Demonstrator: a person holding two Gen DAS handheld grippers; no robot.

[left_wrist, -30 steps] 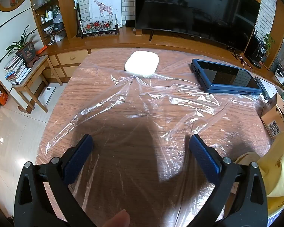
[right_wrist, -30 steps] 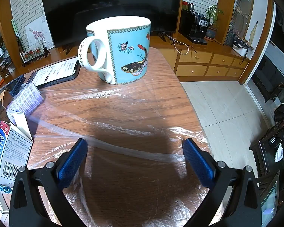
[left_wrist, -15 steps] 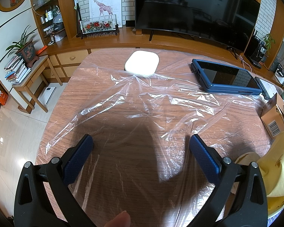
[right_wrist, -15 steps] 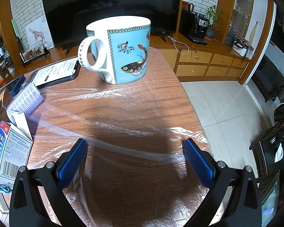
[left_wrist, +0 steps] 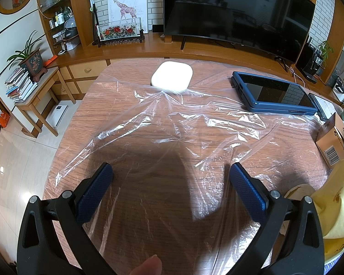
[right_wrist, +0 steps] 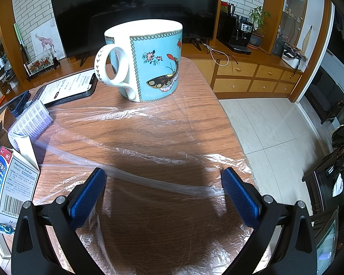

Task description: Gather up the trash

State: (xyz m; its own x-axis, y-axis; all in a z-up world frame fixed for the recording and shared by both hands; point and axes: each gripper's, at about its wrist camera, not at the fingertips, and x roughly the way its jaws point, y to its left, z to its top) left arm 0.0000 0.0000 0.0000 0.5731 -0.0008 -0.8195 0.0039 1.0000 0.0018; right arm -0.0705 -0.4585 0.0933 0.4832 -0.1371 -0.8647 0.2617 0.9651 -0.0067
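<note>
Both your tongs are spread and hold nothing: the left gripper (left_wrist: pixel 170 174) and right gripper (right_wrist: pixel 164 178) hover low over the plastic sheet (left_wrist: pixel 185 123), likely the trash, lying flat on the table (right_wrist: pixel 149 119) under and ahead of both. Ahead of the right, the mug (right_wrist: pixel 146 61) stands on its far edge; floor drops off rightward.

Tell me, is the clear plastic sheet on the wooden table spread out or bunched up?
Spread out: the clear plastic sheet lies wrinkled but flat across the wooden table.
</note>
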